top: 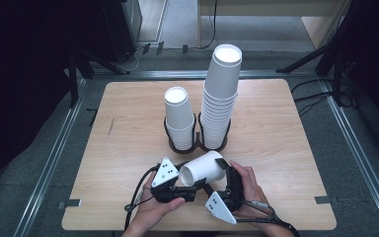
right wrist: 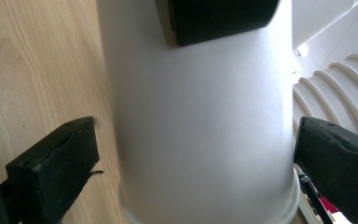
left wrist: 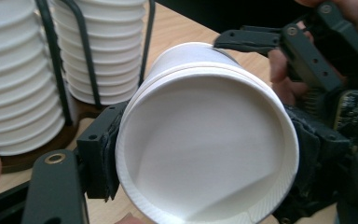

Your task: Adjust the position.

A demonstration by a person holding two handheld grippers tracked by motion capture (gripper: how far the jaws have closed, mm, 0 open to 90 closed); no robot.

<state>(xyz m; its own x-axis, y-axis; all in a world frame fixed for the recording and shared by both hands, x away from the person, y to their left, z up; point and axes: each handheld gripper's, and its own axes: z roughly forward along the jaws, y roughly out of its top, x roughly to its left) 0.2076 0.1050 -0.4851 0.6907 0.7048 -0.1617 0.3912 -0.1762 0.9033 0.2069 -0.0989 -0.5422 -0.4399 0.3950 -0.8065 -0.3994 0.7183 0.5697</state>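
Surface (top: 128, 123) of pale wood is being looked down on, with a black wire holder (top: 197, 143) standing near its middle. Two stacks of white paper cups are being carried in that holder: the tall stack (top: 220, 96) on the right side, the short stack (top: 179, 118) on the left, just beside each other.

Nearer the person, a single paper cup (top: 203, 169) is being held on its side above the surface, its open mouth turned toward the left gripper (top: 177, 190). In the left gripper view the rim of the cup is being pinched between the two black pads (left wrist: 103, 158), one at each side, so this gripper is being kept clamped on the cup.

The right gripper (top: 229, 185) is being held around the cup's body with jaws spread wide: in the right gripper view a gap is showing between each pad (right wrist: 56, 163) and the cup wall, so nothing is being squeezed there.

Handling, as judged: the cup is being taken as very light, thin-walled and easily crushed, with a smooth, slightly slippery skin. The rolled rim is being judged the stiffest place for a hold; mid-wall is likely being dented under firm pressure.
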